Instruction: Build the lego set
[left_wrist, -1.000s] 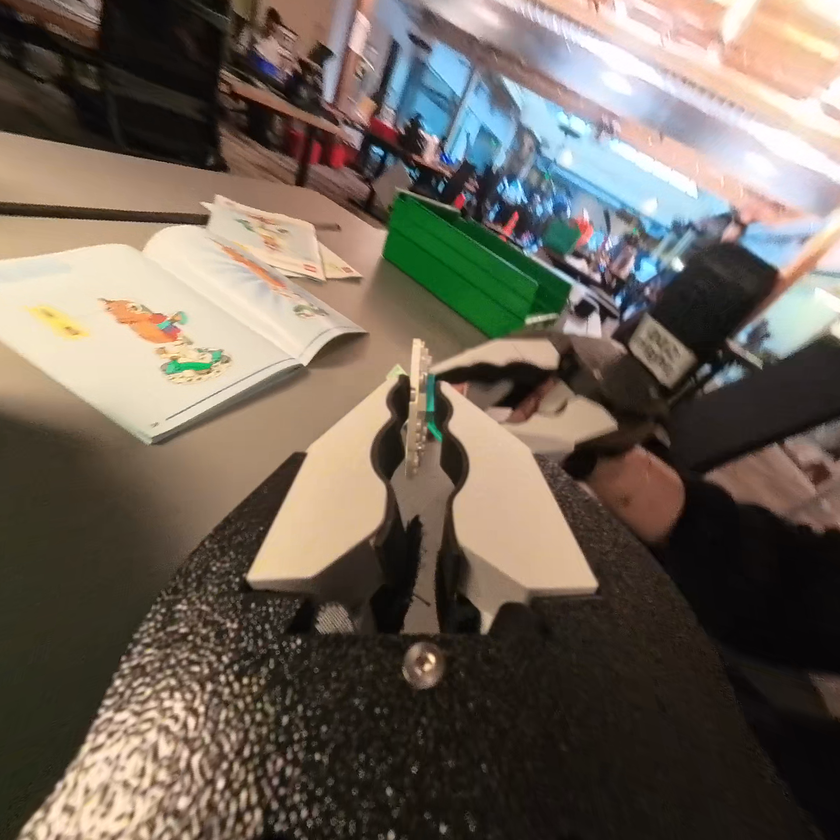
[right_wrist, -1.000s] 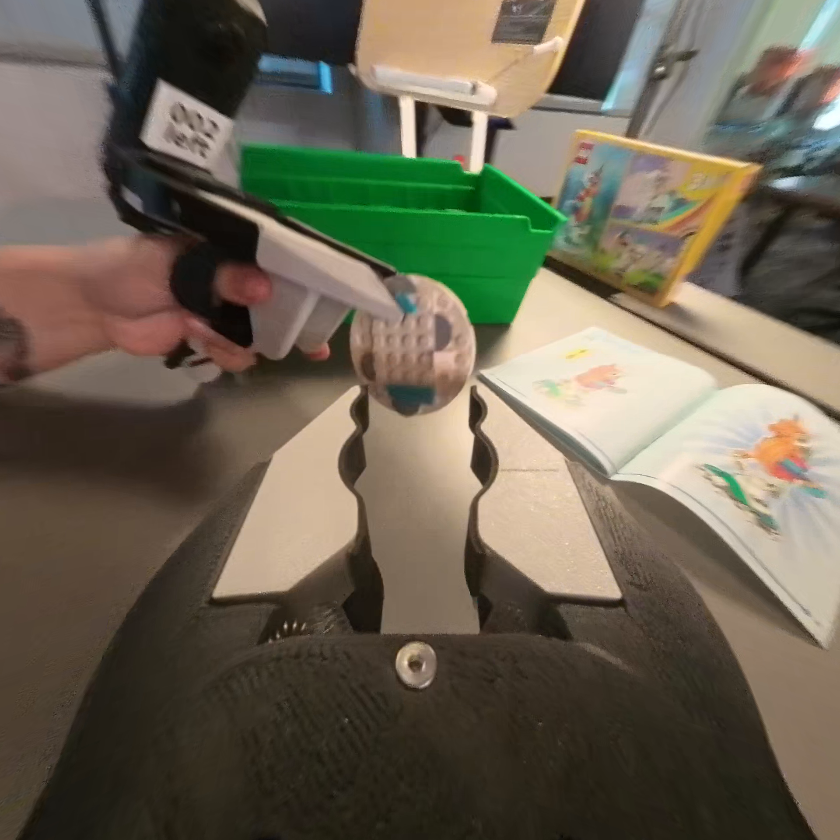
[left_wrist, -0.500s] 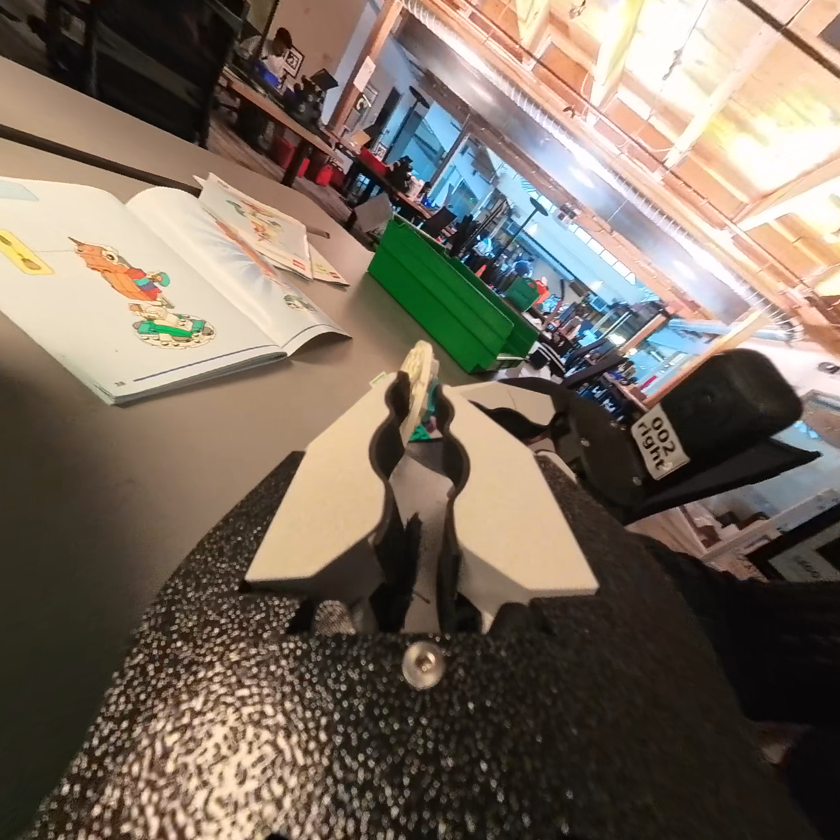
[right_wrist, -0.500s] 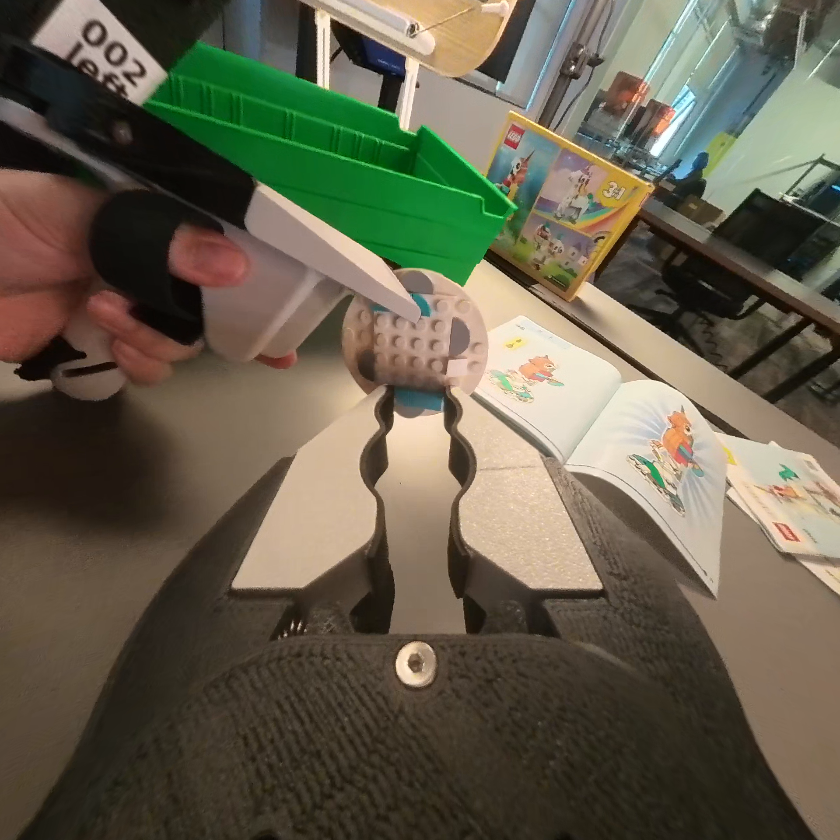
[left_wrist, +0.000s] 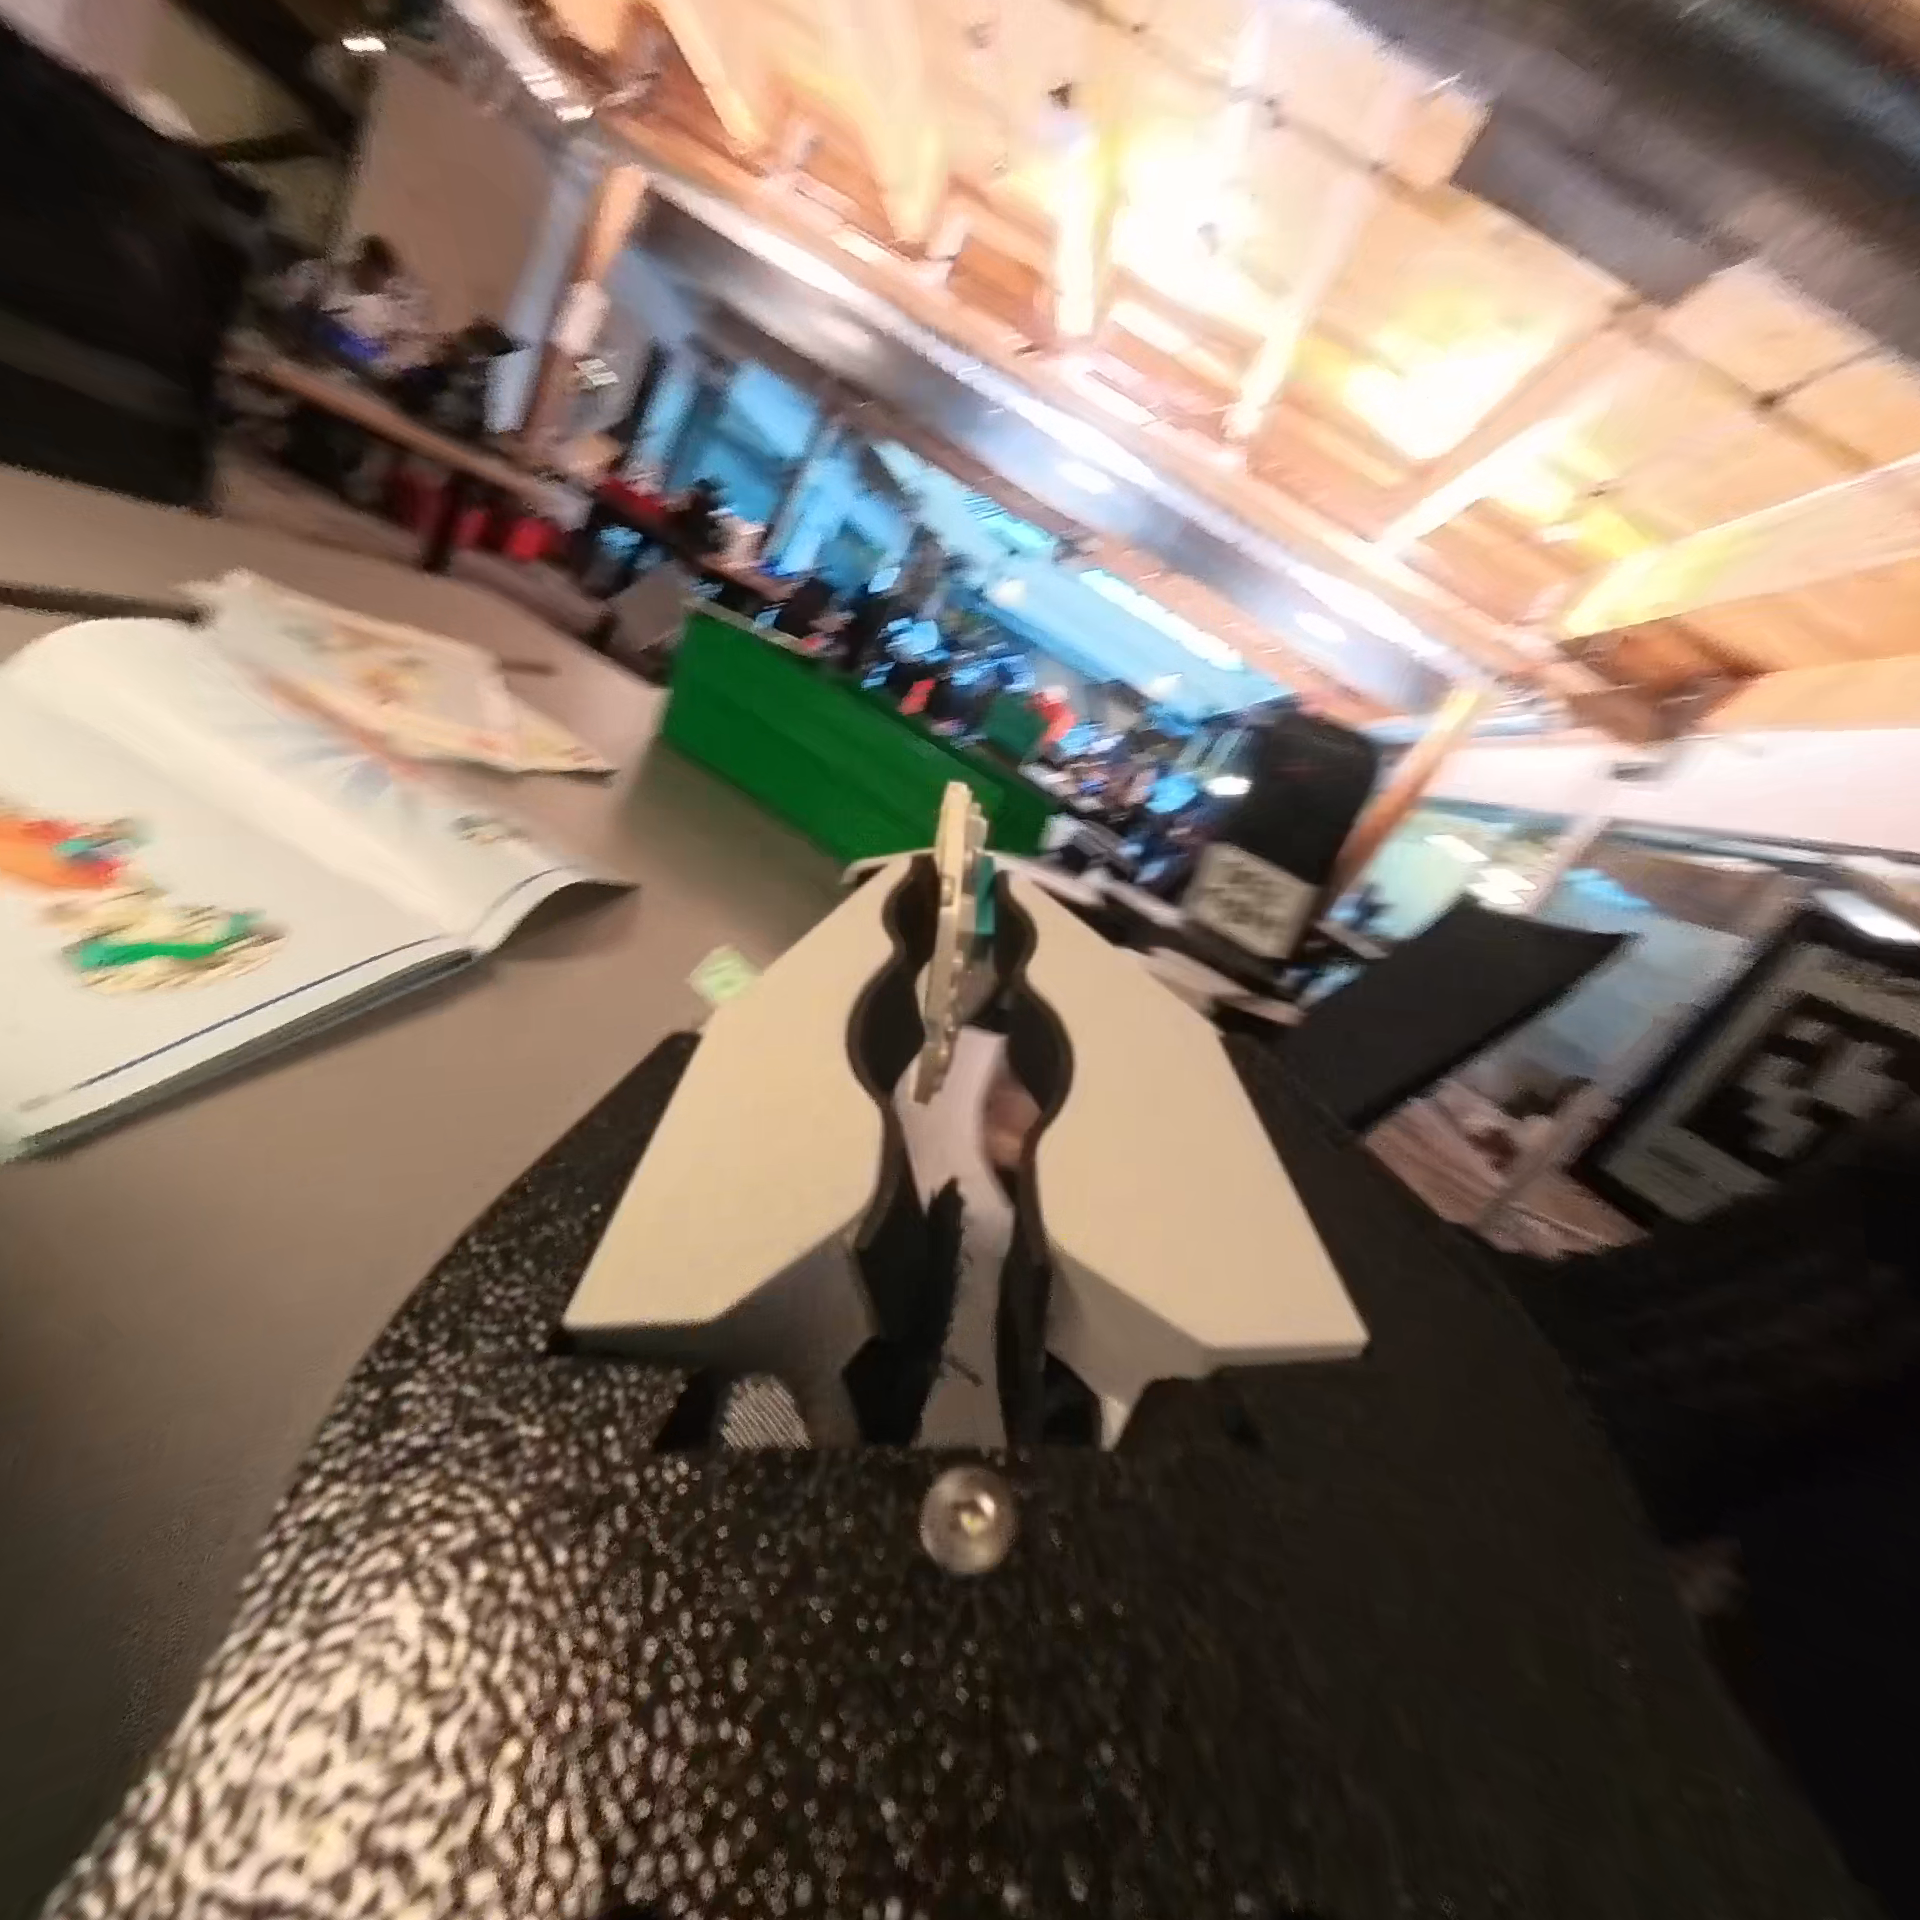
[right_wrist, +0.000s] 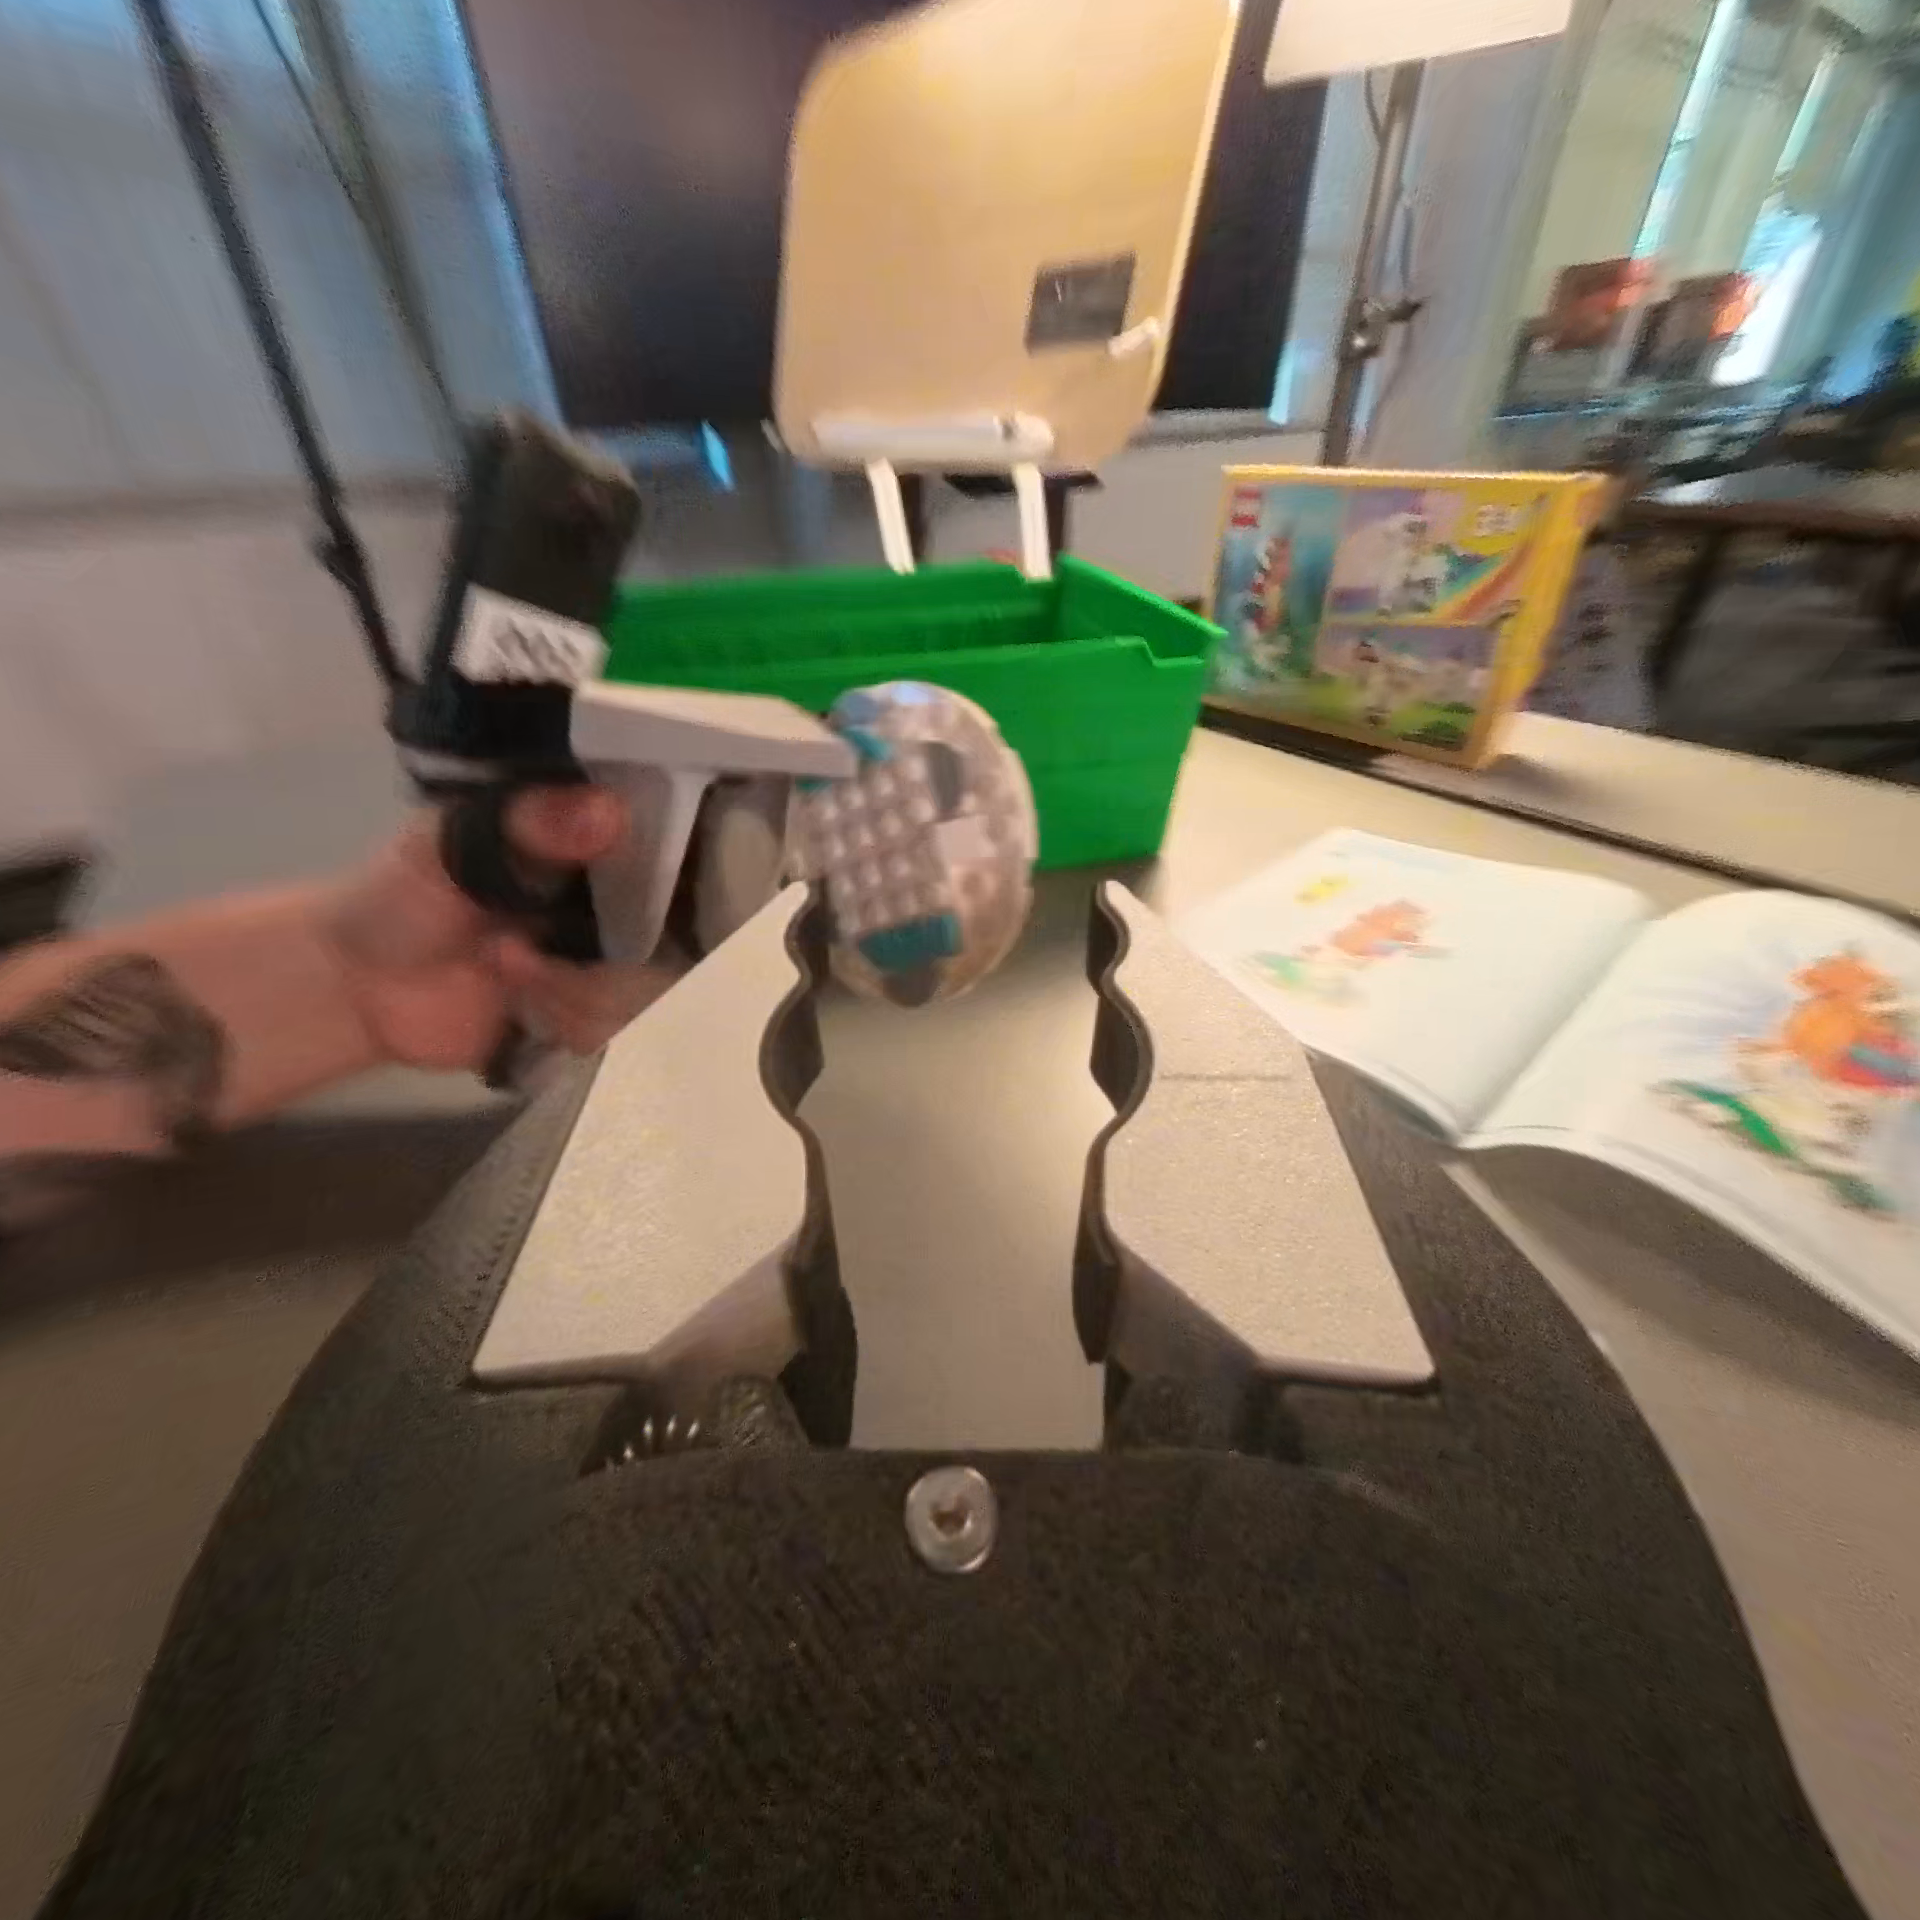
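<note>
My left gripper (left_wrist: 956, 868) is shut on a round grey studded plate (left_wrist: 948, 935) with teal pieces, held edge-on above the table. In the right wrist view the same plate (right_wrist: 914, 842) faces me, gripped at its upper left edge by the left gripper (right_wrist: 821, 764), which a hand holds. My right gripper (right_wrist: 951, 909) is open. The plate's lower edge hangs just beyond its tips, nearer the left finger (right_wrist: 769, 935), and the pads do not press on it.
A green bin (right_wrist: 1101, 665) stands behind the plate, and also shows in the left wrist view (left_wrist: 800, 727). A colourful toy box (right_wrist: 1392, 613) is at the back right. An open booklet (right_wrist: 1558, 1039) lies on the grey table (right_wrist: 1351, 790). A small pale green piece (left_wrist: 724, 977) lies on the table. My left and right fingertips are right by each other.
My right gripper had narrowed around the teal piece at the plate's lower edge and has now opened wide and drawn back a little. The left gripper kept hold of the plate and tilted it.
</note>
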